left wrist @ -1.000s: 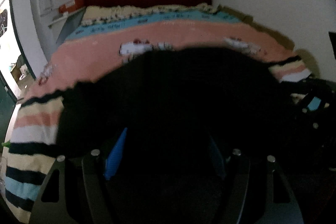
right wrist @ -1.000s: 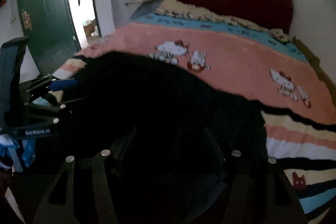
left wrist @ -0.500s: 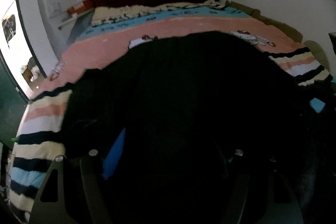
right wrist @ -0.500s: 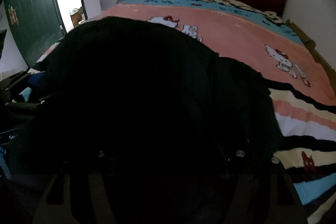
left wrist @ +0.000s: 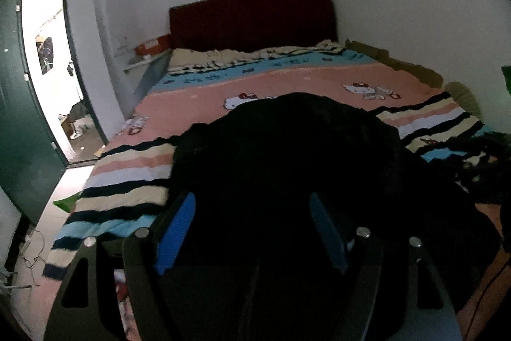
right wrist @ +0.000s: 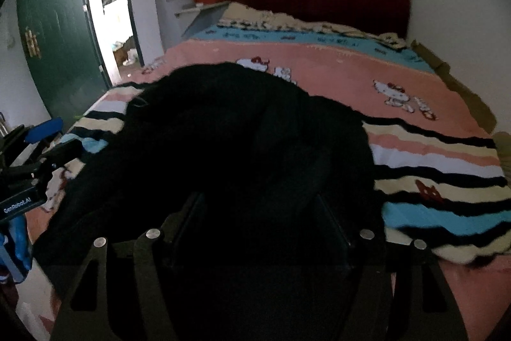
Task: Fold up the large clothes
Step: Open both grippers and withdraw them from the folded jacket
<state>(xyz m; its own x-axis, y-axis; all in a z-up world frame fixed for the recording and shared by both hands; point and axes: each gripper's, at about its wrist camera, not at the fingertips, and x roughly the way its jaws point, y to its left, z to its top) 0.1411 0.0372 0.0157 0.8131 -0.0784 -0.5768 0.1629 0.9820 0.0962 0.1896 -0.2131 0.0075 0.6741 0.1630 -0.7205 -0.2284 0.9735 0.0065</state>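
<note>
A large black garment (left wrist: 287, 149) lies bunched on the near end of the bed; it also shows in the right wrist view (right wrist: 223, 133). My left gripper (left wrist: 252, 213) hangs just above its near edge with the blue pads (left wrist: 175, 229) spread wide and nothing between them. My right gripper (right wrist: 258, 213) is also above the near edge with its dark fingers (right wrist: 188, 219) apart. The left gripper shows at the left edge of the right wrist view (right wrist: 41, 130).
The bed carries a pink, blue and striped cartoon-cat blanket (left wrist: 287, 79), with a dark red headboard (left wrist: 252, 21) at the far wall. A green door (right wrist: 54, 21) stands open at the left. More dark cloth (left wrist: 479, 168) lies at the bed's right side.
Both grippers let go of the garment and pulled back toward the foot of the bed. The raised cloth dropped onto the blanket in a heap. The jaws opened.
</note>
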